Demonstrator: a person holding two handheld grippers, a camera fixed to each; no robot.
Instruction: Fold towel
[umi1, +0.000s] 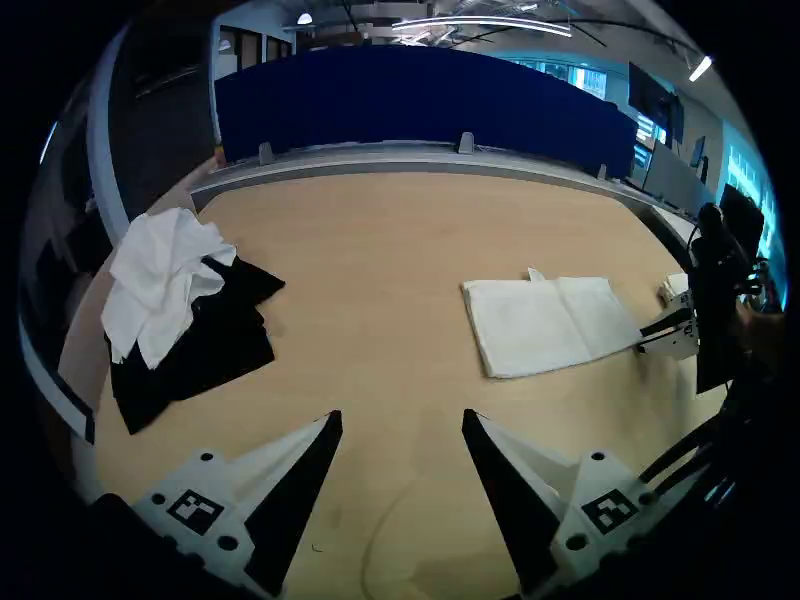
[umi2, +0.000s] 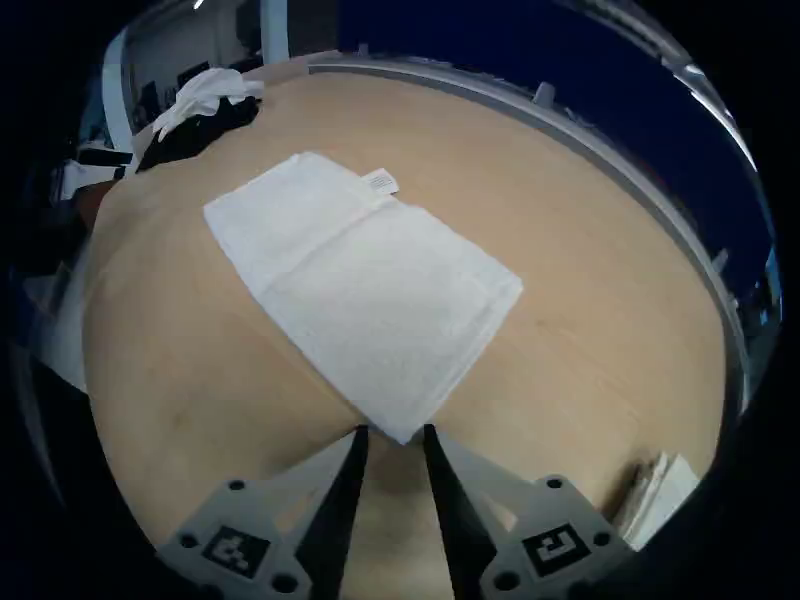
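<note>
Left gripper view: left gripper (umi1: 400, 415) released, fingers spread wide, hovering over bare wooden table (umi1: 380, 260). Folded white towel (umi1: 550, 325) flat on the table, right of centre. Right gripper (umi1: 648, 338) at towel's far right edge, held by a hand. Heap of white and black cloth (umi1: 180, 310) well apart, at left.

Right gripper view: right gripper (umi2: 394, 432) narrowly apart, not clenched. Nearest towel corner poking just into the gap at the fingertips. Cloth heap far behind, top left.
</note>
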